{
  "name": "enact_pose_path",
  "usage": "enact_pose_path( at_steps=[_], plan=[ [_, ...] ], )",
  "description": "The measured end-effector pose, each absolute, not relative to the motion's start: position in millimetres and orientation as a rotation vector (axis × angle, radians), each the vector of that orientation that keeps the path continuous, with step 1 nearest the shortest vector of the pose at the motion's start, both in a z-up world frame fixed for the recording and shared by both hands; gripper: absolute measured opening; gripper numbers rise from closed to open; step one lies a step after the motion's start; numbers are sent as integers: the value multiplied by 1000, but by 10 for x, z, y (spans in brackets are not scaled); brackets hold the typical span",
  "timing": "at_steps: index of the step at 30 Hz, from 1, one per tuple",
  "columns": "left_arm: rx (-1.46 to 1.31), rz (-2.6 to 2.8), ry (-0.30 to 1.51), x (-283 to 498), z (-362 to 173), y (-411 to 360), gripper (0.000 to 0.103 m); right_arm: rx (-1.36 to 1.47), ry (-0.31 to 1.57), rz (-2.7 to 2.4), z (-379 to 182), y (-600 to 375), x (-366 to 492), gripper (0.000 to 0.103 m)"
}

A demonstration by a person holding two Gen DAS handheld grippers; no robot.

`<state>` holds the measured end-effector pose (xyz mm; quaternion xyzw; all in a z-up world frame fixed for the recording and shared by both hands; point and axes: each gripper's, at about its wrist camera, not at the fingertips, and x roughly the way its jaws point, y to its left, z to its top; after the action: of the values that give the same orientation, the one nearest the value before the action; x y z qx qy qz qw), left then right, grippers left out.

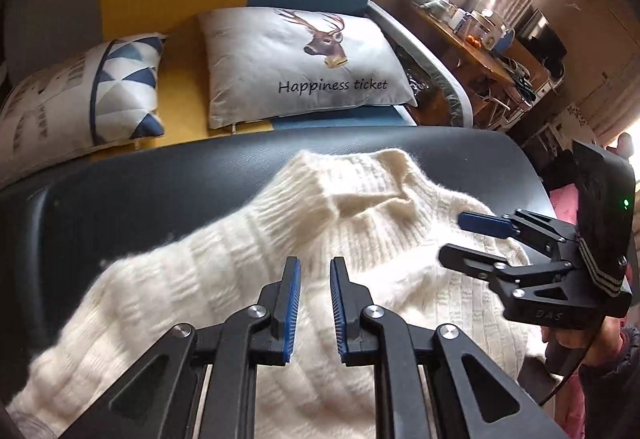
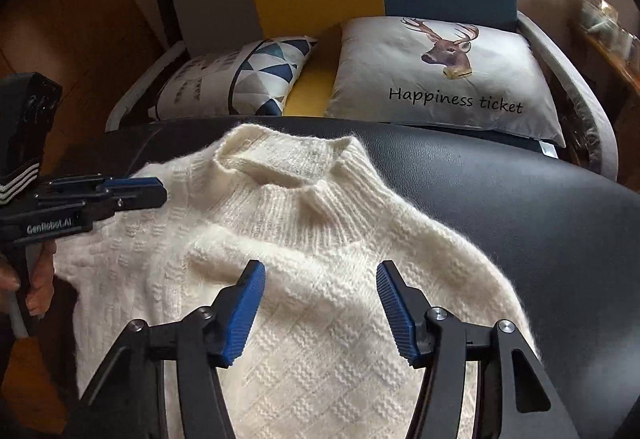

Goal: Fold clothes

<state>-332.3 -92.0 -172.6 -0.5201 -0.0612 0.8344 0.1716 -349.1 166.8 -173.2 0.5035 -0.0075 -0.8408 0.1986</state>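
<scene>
A cream knitted sweater (image 1: 240,271) (image 2: 312,239) lies flat on a black leather surface (image 1: 120,199) (image 2: 500,191), its ribbed collar (image 2: 288,163) at the far side. My left gripper (image 1: 316,261) hovers over the sweater's left shoulder, fingers a narrow gap apart and holding nothing; the right wrist view shows it side-on (image 2: 162,195). My right gripper (image 2: 320,265) is wide open above the chest, just below the collar, and empty. The left wrist view shows it (image 1: 451,235) over the sweater's right side.
Behind the black surface is a sofa with a deer pillow (image 1: 304,63) (image 2: 444,79) and a triangle-patterned pillow (image 1: 80,95) (image 2: 240,79). A cluttered wooden table (image 1: 480,39) stands at the far right. A person's hands (image 2: 40,279) (image 1: 580,343) hold the gripper handles.
</scene>
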Motion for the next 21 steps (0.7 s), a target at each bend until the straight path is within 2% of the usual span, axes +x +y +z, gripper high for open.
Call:
enact_pose_path(
  at_steps=[3, 5, 7, 9, 11, 13, 16, 21],
  plan=[
    [-1515, 2387, -65, -3405, -1814, -788, 15, 1431, 51, -2375, -1852, 1611, -3657, 60],
    [-1588, 2362, -77, -3488, -2014, -817, 15, 1463, 139, -2387, -1957, 1588, -3739, 60],
    [-1543, 2377, -70, -3440, -2049, -862, 15, 1467, 213, -2403, -2021, 1600, -3804, 60],
    [-1521, 2402, 7, -3391, -2059, -819, 15, 1436, 272, -2413, -2035, 1607, -3860, 63],
    [-1521, 2414, 36, -3370, -2040, -786, 15, 1417, 303, -2418, -2051, 1605, -3917, 73],
    [-1546, 2405, -40, -3296, -1982, -870, 15, 1418, 298, -2420, -2048, 1611, -3968, 74],
    [-1531, 2385, -212, -2754, -1857, -1194, 15, 1463, 258, -2399, -1931, 1670, -3898, 75],
    [-1495, 2334, -492, -1852, -1647, -1734, 16, 1382, 19, -2281, -1465, 1970, -3157, 75]
  ],
)
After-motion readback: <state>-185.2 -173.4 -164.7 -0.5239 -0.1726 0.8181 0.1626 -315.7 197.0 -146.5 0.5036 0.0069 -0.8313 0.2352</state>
